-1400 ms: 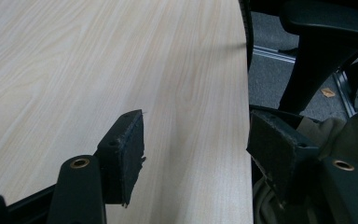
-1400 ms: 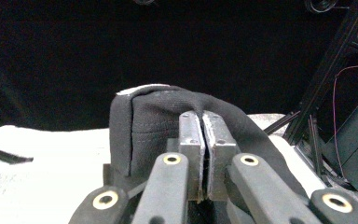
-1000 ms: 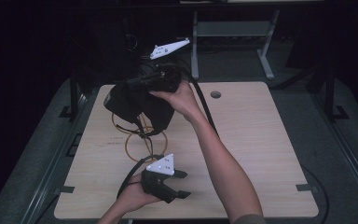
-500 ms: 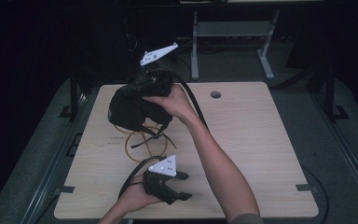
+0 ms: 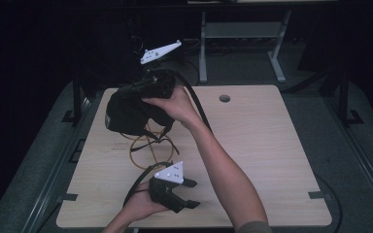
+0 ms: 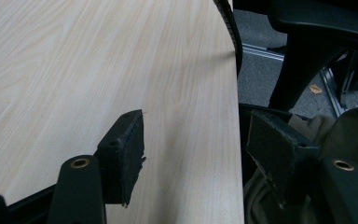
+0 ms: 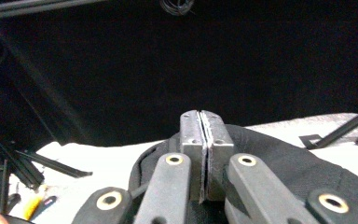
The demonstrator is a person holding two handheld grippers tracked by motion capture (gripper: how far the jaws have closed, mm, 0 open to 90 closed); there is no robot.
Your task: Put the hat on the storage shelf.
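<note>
A black fabric bag hangs above the far left of the wooden table, with its straps dangling. My right gripper is at the bag's top, gripped by a hand, with its white plate pointing up. In the right gripper view its pads are pressed together, shut on the bag, whose fabric spreads right beneath them. My left gripper rests near the table's front edge. Its jaws stand open with nothing between them, just bare tabletop.
A yellow cable loop lies on the table under the bag. A round hole sits near the far edge. A metal frame stands behind the table. A black chair base is beside the table edge.
My right gripper and the bag have shifted a little to the left. The left gripper has stayed where it was.
</note>
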